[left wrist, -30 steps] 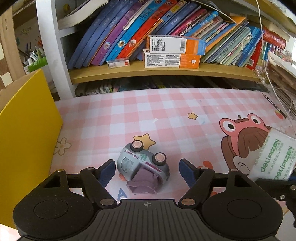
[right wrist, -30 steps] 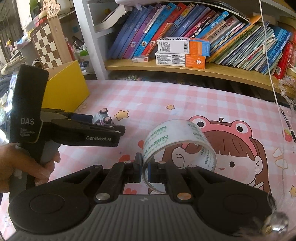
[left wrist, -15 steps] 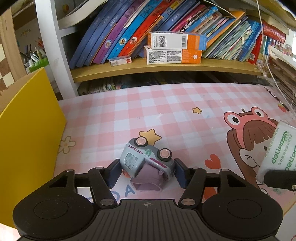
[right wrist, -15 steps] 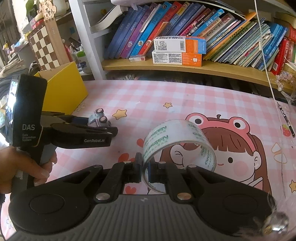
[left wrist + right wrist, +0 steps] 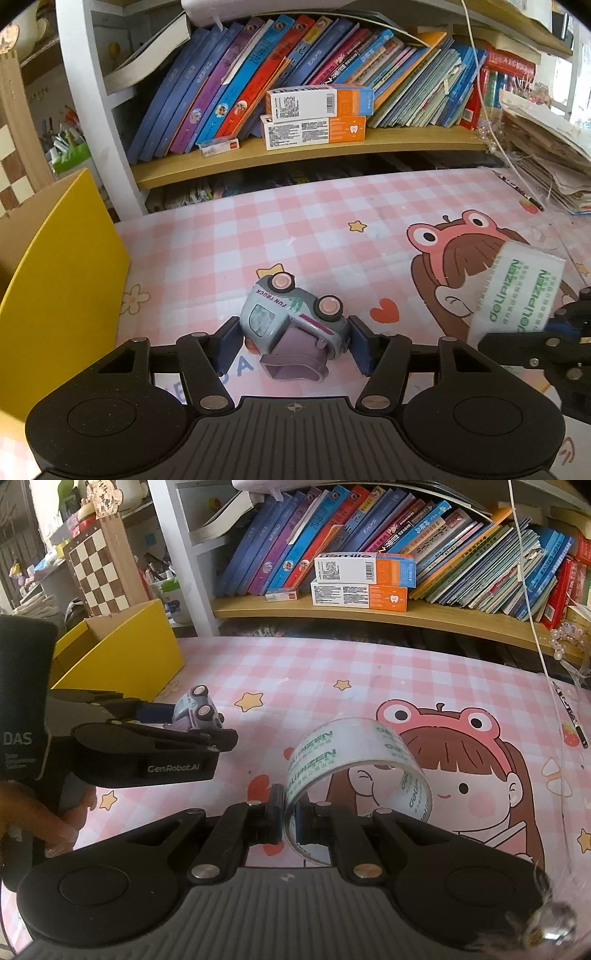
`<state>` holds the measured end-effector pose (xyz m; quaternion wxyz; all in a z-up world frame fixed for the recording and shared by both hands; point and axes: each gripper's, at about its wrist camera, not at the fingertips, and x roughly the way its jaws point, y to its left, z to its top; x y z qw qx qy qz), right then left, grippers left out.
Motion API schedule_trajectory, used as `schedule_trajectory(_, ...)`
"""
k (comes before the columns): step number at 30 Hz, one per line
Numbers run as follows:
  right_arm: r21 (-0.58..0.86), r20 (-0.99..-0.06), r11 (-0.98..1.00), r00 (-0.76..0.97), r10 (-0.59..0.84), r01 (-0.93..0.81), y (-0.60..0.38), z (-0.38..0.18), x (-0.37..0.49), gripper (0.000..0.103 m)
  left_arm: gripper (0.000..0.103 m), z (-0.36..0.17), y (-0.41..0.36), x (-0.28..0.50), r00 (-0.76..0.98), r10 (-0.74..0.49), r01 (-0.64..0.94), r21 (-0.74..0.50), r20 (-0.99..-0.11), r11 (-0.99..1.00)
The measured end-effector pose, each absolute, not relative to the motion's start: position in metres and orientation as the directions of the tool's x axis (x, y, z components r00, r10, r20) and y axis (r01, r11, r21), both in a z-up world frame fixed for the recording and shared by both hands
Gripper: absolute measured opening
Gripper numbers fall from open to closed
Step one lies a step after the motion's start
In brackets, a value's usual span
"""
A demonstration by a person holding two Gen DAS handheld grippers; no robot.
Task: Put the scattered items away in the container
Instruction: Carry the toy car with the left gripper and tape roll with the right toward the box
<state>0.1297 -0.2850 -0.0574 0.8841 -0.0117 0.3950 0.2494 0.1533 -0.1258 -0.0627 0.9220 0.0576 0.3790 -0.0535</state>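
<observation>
My left gripper (image 5: 293, 341) is shut on a small grey toy truck (image 5: 291, 325) that lies on its side, wheels facing up, held above the pink checked mat. The truck also shows in the right wrist view (image 5: 197, 710), clamped in the left gripper (image 5: 207, 727). My right gripper (image 5: 290, 825) is shut on the wall of a clear tape roll (image 5: 354, 764) with green lettering and holds it above the mat. The tape roll also shows at the right of the left wrist view (image 5: 517, 299). A yellow open box (image 5: 122, 657) stands at the left, close to the left gripper (image 5: 62, 280).
A wooden bookshelf (image 5: 306, 155) with slanted books and two toothpaste boxes (image 5: 317, 118) runs along the back. A chessboard (image 5: 99, 572) stands behind the yellow box. Stacked papers (image 5: 546, 155) and a hanging cord (image 5: 532, 602) are at the right.
The left gripper's fingers closed from wide open onto the toy truck and lifted it off the mat. The right gripper kept hold of the tape roll, roughly in place.
</observation>
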Motion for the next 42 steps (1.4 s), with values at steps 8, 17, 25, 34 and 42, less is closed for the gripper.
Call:
schedule_trajectory(8,0.172,-0.701,0.872,0.565,0.435,-0.459,-0.281,-0.054,0.12,0.006,0.06,-0.049,-0.118,0.133,0.713,-0.066,0.127,0.036,-0.698,0.991)
schedule_trajectory(17,0.169,-0.691,0.865,0.569,0.445,-0.472,-0.272,-0.047,0.109,0.006,0.06,-0.03,-0.104,0.106,0.722,-0.085,0.092,-0.027,-0.686,0.995)
schedule_trajectory(25,0.161,-0.684,0.872,0.584,0.437,-0.462,-0.262,-0.038,0.1,0.006,0.06,-0.008,-0.091,0.076,0.766,-0.074,0.097,0.001,-0.639,0.995)
schedule_trajectory(34,0.156,-0.674,0.883,0.606,0.422,-0.442,-0.233,-0.025,0.087,0.006,0.06,0.008,-0.062,0.054,0.773,-0.12,0.135,-0.023,-0.623,0.991)
schedule_trajectory(42,0.153,-0.666,0.893,0.623,0.41,-0.423,-0.2,-0.015,0.071,0.006,0.06,0.015,-0.029,0.042,0.776,-0.138,0.158,-0.022,-0.615,0.987)
